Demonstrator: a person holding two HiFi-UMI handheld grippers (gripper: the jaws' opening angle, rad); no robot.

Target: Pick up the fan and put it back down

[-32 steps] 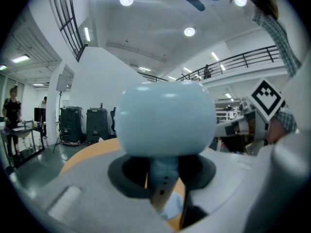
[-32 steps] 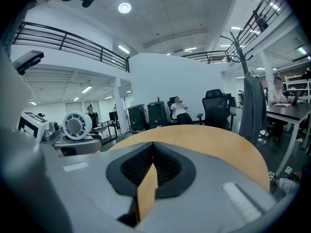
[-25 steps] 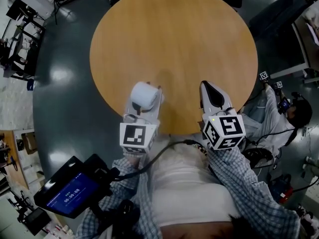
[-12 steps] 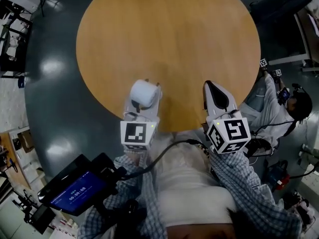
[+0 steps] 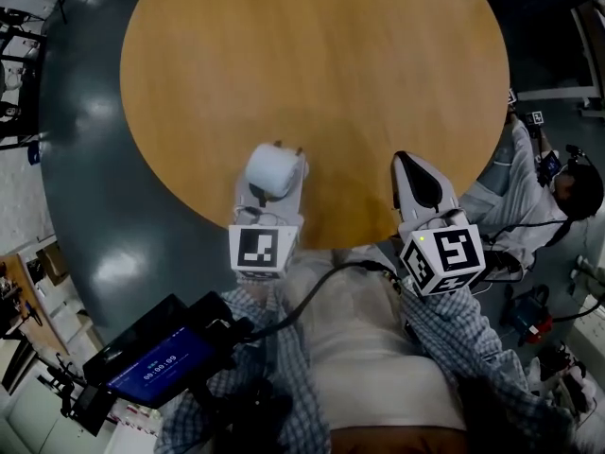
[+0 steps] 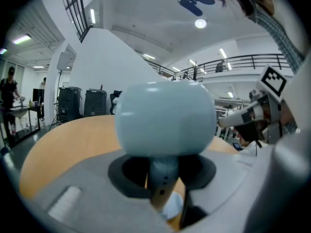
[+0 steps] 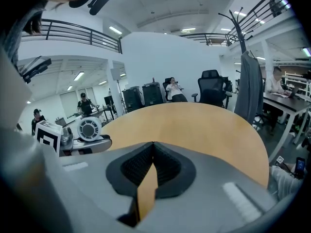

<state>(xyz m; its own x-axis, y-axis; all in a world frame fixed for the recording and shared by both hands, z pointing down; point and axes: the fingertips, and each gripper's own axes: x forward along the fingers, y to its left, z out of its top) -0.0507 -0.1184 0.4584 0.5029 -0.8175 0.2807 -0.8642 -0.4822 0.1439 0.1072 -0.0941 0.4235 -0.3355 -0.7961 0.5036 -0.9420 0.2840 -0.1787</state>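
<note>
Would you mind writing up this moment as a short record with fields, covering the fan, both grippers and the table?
Task item: fan, small and pale, round head on a slim stem
Left gripper: shut on the fan's stem
Right gripper: shut, nothing between its jaws
Surface: round wooden table
Fan position: over the table's near edge, head upright; whether its base touches the table cannot be told

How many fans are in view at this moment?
1. The small white fan is gripped by its stem in the left claw, over the near edge of the round table. The right claw is shut and holds nothing.
</note>
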